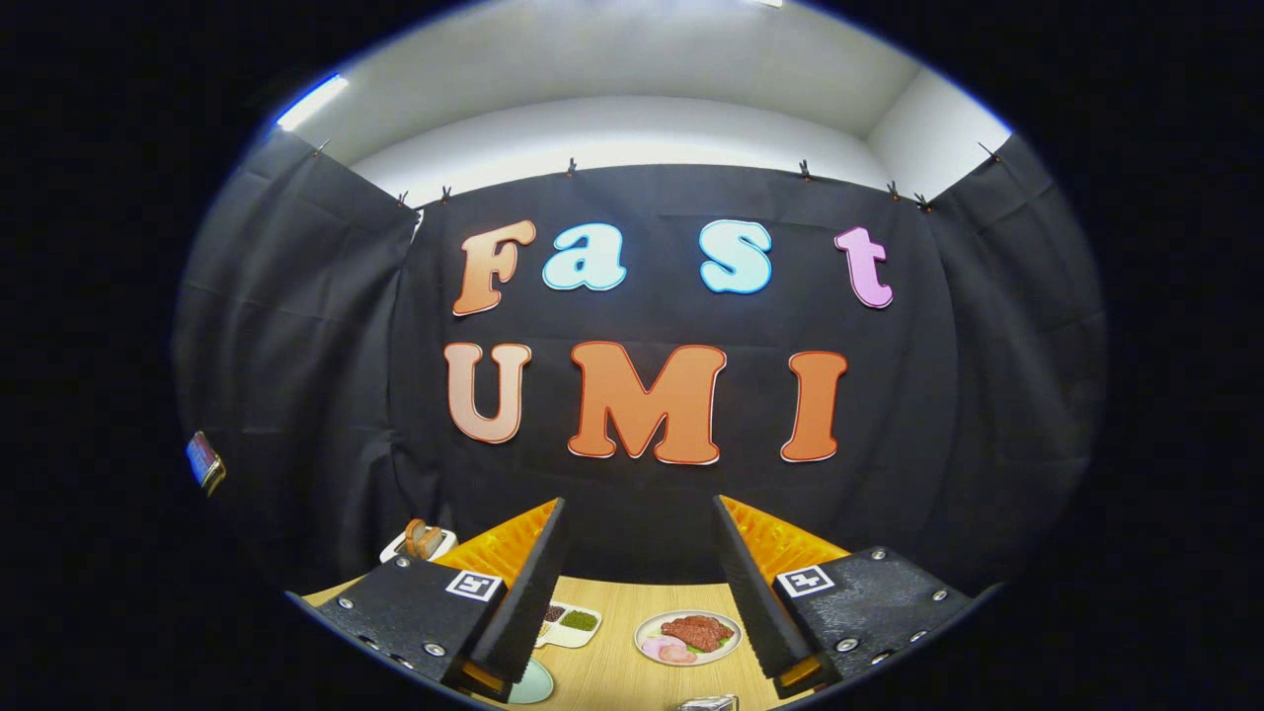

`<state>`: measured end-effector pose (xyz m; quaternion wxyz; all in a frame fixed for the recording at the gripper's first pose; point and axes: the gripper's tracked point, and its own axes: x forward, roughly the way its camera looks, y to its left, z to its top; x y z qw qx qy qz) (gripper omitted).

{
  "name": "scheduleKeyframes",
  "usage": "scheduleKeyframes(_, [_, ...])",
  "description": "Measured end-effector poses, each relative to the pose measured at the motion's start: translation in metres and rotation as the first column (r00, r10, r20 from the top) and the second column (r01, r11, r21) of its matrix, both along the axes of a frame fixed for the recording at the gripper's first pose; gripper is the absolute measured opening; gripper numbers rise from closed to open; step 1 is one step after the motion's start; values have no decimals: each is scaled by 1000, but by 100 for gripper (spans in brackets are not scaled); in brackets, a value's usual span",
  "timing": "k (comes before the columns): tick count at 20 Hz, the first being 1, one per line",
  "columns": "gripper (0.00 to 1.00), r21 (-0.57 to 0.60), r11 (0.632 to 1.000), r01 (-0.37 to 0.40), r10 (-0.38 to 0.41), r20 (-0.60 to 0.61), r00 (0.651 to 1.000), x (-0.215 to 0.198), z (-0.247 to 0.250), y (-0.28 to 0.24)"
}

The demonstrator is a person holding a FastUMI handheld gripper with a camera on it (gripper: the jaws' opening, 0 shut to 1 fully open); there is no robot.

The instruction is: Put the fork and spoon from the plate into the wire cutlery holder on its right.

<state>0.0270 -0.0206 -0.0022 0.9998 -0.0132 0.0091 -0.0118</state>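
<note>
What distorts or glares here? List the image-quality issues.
Gripper view: strong fisheye bending, so the booth wall and the white wall above it curve; a ceiling light blows out to glare; the wooden table is evenly lit, the plate of meat sharp between the open gripper fingers.

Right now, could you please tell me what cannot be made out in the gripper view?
- Claw: open, gripping nothing.
- Divided dish: partly behind the left finger.
- Pale round dish: mostly behind that finger.
- Shiny object: cut off at the view's lower edge, unidentifiable.
- Toast rack: too small for detail.
- Food plate: cutlery cannot be told.
</note>
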Motion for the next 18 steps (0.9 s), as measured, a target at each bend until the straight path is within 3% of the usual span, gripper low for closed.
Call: scheduleKeyframes(18, [86,47,999,12,-11,-25,1000,2,-10,7])
